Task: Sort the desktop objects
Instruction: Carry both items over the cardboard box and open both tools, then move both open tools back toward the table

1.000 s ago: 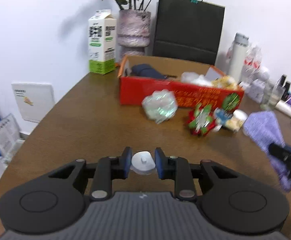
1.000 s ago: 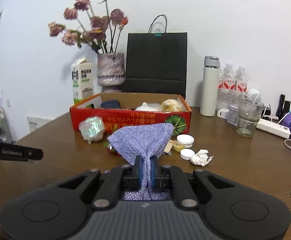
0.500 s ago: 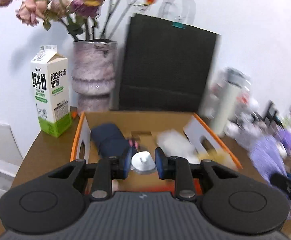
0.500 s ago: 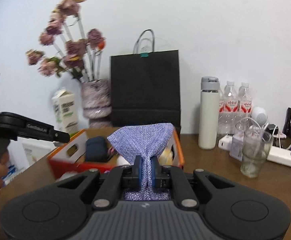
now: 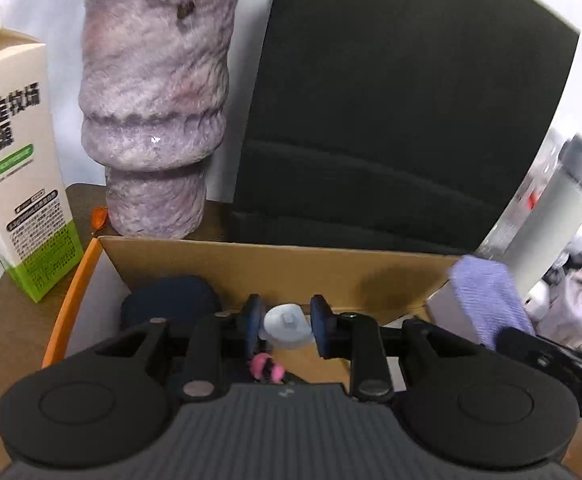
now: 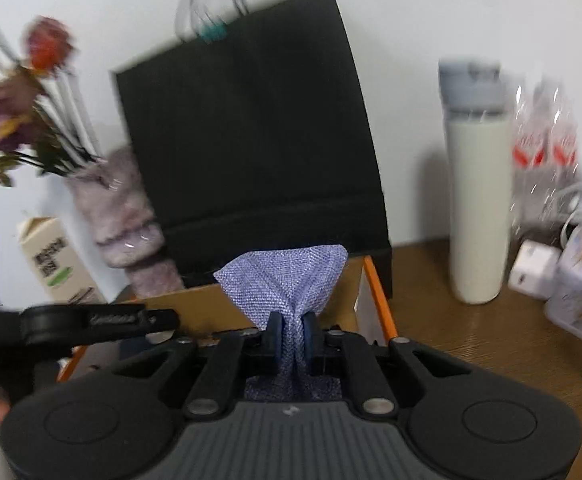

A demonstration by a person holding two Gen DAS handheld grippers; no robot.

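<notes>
left hand-held gripper (image 5: 285,326) pinches a white cap (image 5: 285,325) over the box (image 5: 275,258), near its back wall, likely for dropping in; right hand-held gripper (image 6: 291,334) pinches a purple pouch (image 6: 287,276) above the box's right end.

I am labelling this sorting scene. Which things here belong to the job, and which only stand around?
Belong to the job:
- white cap in left gripper
- purple cloth in right gripper
- cardboard box

Only standing around:
- vase
- milk carton
- black paper bag
- white flask
</notes>
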